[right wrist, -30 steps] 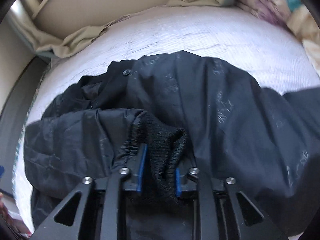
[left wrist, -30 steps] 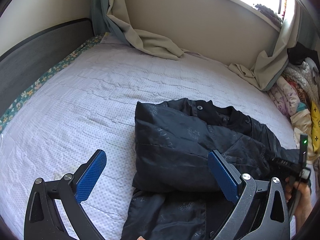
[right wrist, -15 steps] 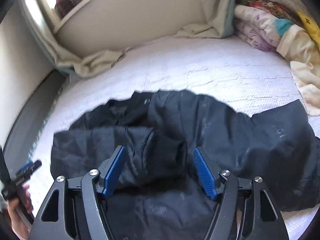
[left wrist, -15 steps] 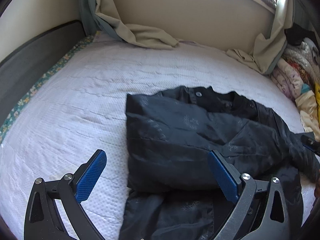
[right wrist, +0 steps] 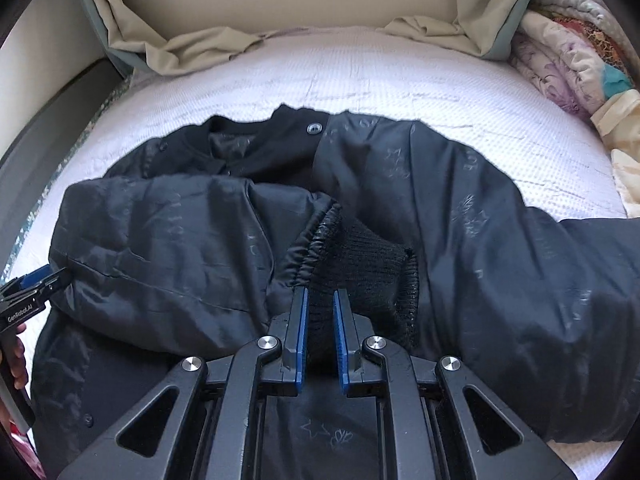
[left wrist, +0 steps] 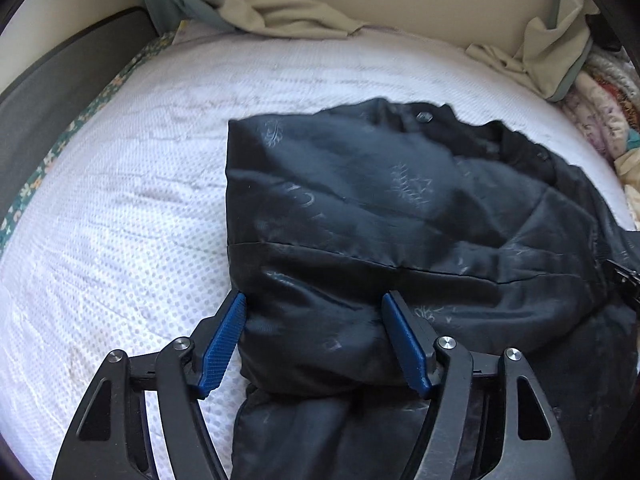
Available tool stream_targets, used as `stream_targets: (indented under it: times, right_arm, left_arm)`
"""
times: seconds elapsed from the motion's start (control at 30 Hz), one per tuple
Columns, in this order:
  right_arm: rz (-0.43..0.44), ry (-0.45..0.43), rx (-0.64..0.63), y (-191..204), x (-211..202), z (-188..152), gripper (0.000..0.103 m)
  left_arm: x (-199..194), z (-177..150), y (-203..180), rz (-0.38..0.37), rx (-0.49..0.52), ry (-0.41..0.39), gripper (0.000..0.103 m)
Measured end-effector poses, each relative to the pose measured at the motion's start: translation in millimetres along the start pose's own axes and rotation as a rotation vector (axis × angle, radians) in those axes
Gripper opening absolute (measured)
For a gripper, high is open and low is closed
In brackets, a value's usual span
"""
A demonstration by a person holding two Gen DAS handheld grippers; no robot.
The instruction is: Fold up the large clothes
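Note:
A black jacket (left wrist: 380, 208) lies on the white bed, its left sleeve folded across the body. My left gripper (left wrist: 316, 320) is partly open, its blue pads on either side of the folded sleeve's near edge. In the right wrist view the jacket (right wrist: 480, 220) spreads wide, collar at the far side. My right gripper (right wrist: 320, 312) is shut on the knit cuff (right wrist: 368, 256) of the folded sleeve. The left gripper also shows at the left edge of the right wrist view (right wrist: 28, 292).
White textured mattress cover (left wrist: 120, 220). Dark headboard (left wrist: 60, 80) on the left. Beige curtain fabric (left wrist: 288, 12) bunched along the far wall. A pile of patterned blankets (right wrist: 572, 52) at the right side.
My left gripper moved forward and narrowed around the folded sleeve's edge. My right gripper, open half a second ago, has closed on the knit cuff.

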State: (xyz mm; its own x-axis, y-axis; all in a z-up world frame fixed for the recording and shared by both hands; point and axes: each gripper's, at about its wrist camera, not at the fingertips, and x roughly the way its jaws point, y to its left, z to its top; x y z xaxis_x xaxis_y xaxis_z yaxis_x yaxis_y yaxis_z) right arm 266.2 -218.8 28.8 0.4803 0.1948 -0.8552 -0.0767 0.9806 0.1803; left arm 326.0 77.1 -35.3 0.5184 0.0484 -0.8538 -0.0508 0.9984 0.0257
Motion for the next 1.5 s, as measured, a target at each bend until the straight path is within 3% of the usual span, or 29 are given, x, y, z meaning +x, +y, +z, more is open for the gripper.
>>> stream_targets:
  times: [0.2,0.6,0.8,0.9,1.07,1.13,1.2,1.33,1.5]
  right_arm:
    - [0.011,0.062,0.041,-11.9,28.9,-3.0,0.001]
    - [-0.002,0.04,-0.007,-11.0,44.7,-11.1,0.0]
    - [0.009,0.016,0.019,-15.6,49.4,-15.6,0.0]
    - [-0.001,0.011,0.022,-14.1,45.9,-16.9,0.0]
    - [0.077,0.018,0.116,-26.8,27.8,-9.1,0.0]
    - [0.092,-0.009,0.147,-31.4,11.5,-4.1,0.012]
    - [0.096,-0.052,0.178,-35.8,-4.0,1.0,0.041]
    - [0.115,-0.117,0.231,-44.8,-34.2,5.6,0.044]
    - [0.147,-0.109,0.225,-42.5,-51.6,-0.9,0.045]
  left_arm:
    - [14.6,-5.5,-0.2,0.024,0.012,0.022,0.076]
    - [30.3,-13.7,5.4,-0.001,-0.016,0.023,0.079]
    - [33.8,-17.7,6.2,0.012,-0.025,0.005,0.087]
    - [29.1,-16.6,11.1,-0.001,-0.056,0.007,0.089]
    - [1.0,-9.7,13.6,0.002,-0.077,-0.014,0.088]
    - [-17.7,-3.4,13.4,0.0,-0.07,-0.057,0.091]
    - [-40.8,-2.6,5.3,0.002,-0.056,-0.124,0.098]
    - [-77.8,-6.6,-10.9,0.006,-0.023,-0.248,0.102]
    - [-102.6,-11.8,-33.3,-0.025,0.052,-0.3,0.102]
